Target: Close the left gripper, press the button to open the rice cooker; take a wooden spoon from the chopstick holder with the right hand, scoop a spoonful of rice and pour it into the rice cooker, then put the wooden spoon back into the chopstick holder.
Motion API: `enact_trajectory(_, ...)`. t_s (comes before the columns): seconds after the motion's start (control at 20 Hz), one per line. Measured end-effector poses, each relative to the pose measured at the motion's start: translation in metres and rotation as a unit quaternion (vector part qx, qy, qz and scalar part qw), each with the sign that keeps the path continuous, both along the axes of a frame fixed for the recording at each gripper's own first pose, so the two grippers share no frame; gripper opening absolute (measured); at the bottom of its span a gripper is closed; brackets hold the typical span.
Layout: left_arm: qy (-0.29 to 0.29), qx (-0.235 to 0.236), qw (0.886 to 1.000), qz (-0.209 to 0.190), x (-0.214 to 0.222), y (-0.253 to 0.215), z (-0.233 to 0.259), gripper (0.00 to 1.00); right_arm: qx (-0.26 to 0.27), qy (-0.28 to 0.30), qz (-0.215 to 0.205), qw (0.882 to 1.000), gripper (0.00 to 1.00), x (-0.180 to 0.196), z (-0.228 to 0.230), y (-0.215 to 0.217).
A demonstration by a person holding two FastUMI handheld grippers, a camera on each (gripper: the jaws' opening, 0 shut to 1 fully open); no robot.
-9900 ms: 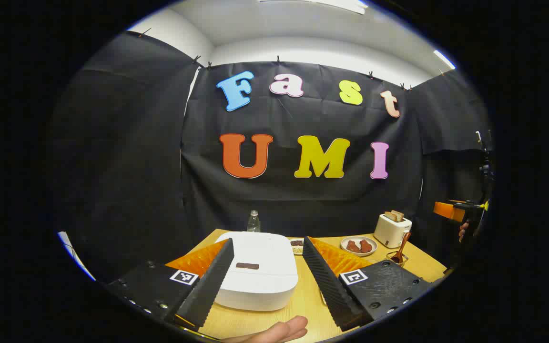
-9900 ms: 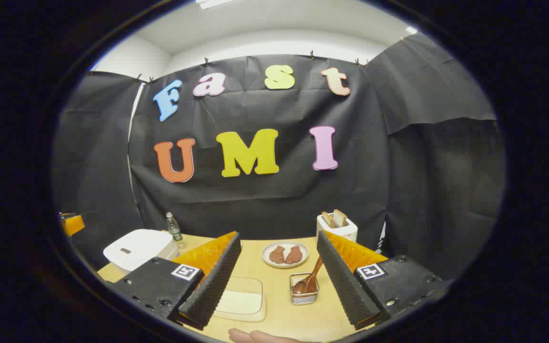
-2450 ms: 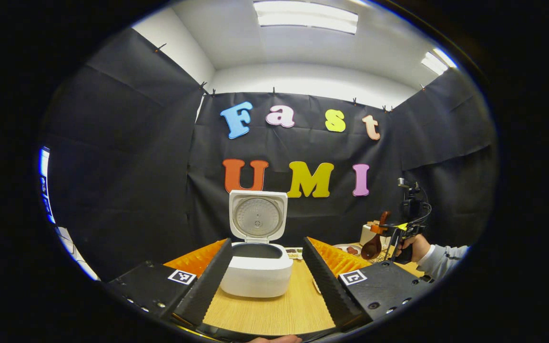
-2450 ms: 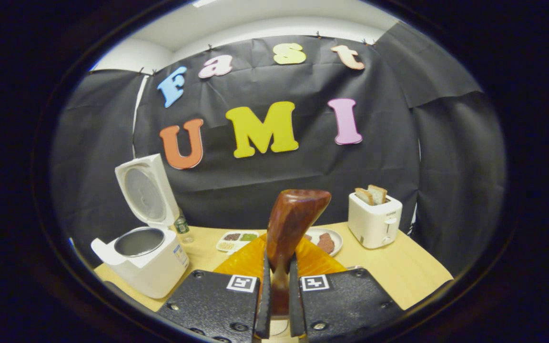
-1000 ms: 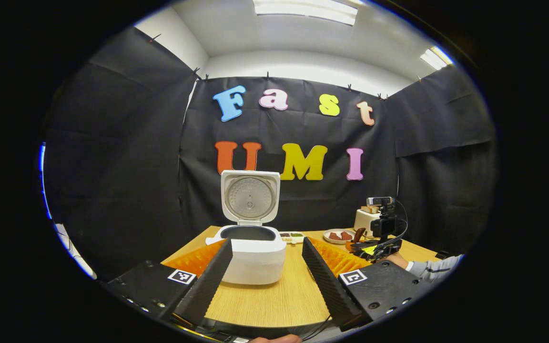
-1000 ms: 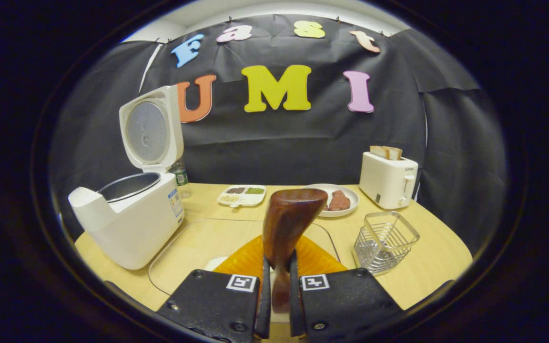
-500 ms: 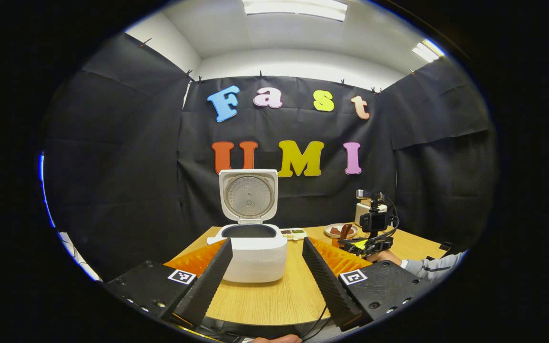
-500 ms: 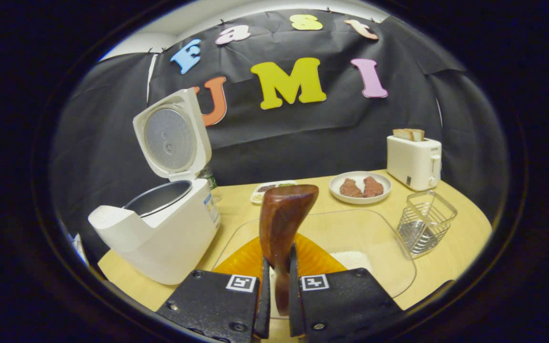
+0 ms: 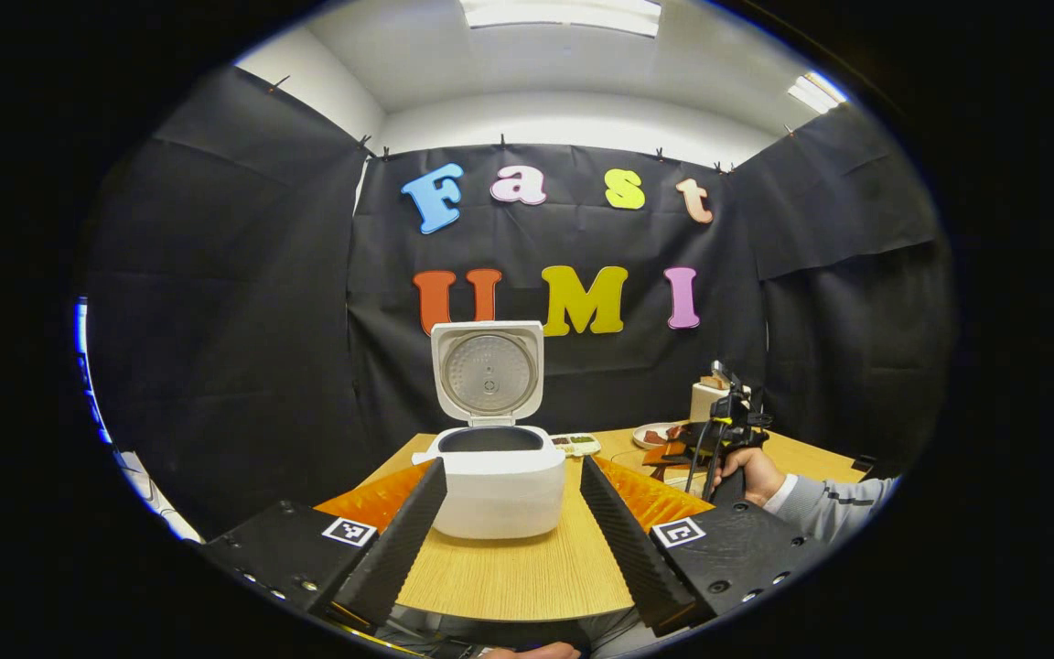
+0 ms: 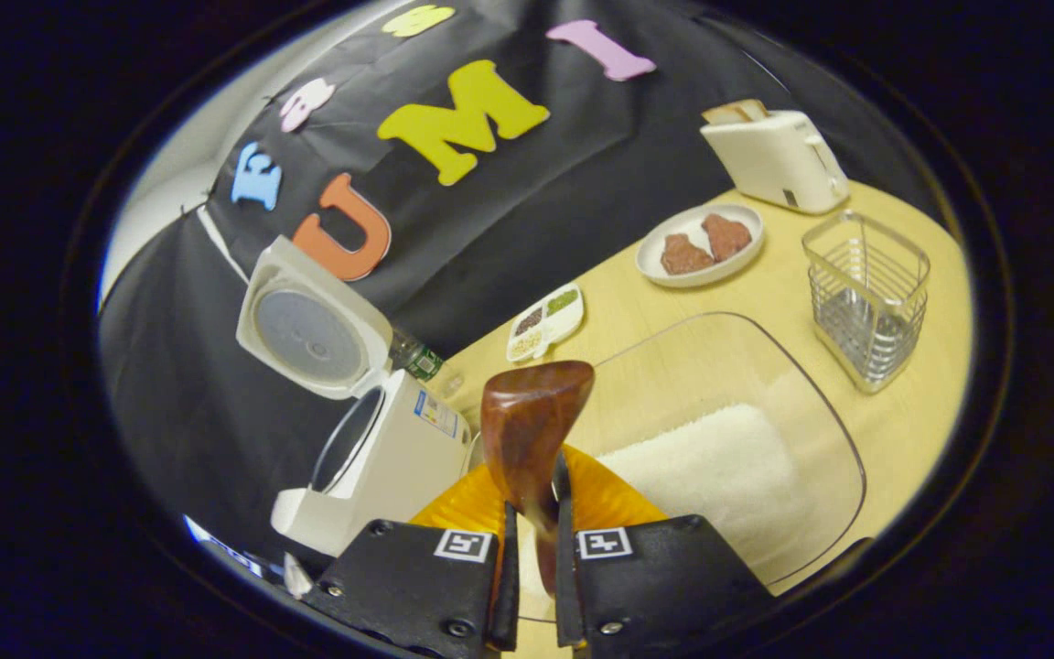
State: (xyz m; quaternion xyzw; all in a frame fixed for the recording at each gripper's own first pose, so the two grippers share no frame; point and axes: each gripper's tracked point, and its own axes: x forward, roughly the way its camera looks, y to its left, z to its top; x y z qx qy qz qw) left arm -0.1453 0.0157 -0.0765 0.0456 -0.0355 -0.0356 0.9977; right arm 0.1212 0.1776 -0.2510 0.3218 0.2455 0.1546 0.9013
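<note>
The wooden spoon (image 10: 534, 430), glossy and dark brown with a rounded bowl, stands at lower centre of the right gripper view, its handle clamped between the right gripper (image 10: 533, 586) fingers. Below it, right of centre, grainy white rice (image 10: 710, 476) lies in a clear rounded tray (image 10: 843, 458). The white rice cooker (image 9: 500, 476), lid up, sits mid-frame between the spread fingers of the left gripper (image 9: 513, 540). A wire chopstick holder (image 10: 865, 297) stands at right.

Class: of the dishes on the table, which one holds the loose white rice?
The clear tray nearest the right gripper; the round plate holds brown pieces, the small divided dish mixed grains.
</note>
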Motion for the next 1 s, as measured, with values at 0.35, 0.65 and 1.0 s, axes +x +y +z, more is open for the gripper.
enact_trajectory(0.35,0.007,0.005,1.000,0.003,0.001,-0.006,0.000,0.94,0.067,-0.031,-0.029,0.997,0.21,-0.008,0.038,-0.033)
enact_trajectory(0.65,0.006,0.001,1.000,0.008,-0.001,-0.006,0.002,0.94,0.169,-0.018,-0.087,0.982,0.19,-0.009,0.040,-0.081)
enact_trajectory(1.0,0.014,0.001,1.000,0.006,-0.002,-0.007,-0.008,0.94,0.429,-0.015,-0.138,0.893,0.17,-0.023,0.050,-0.145)
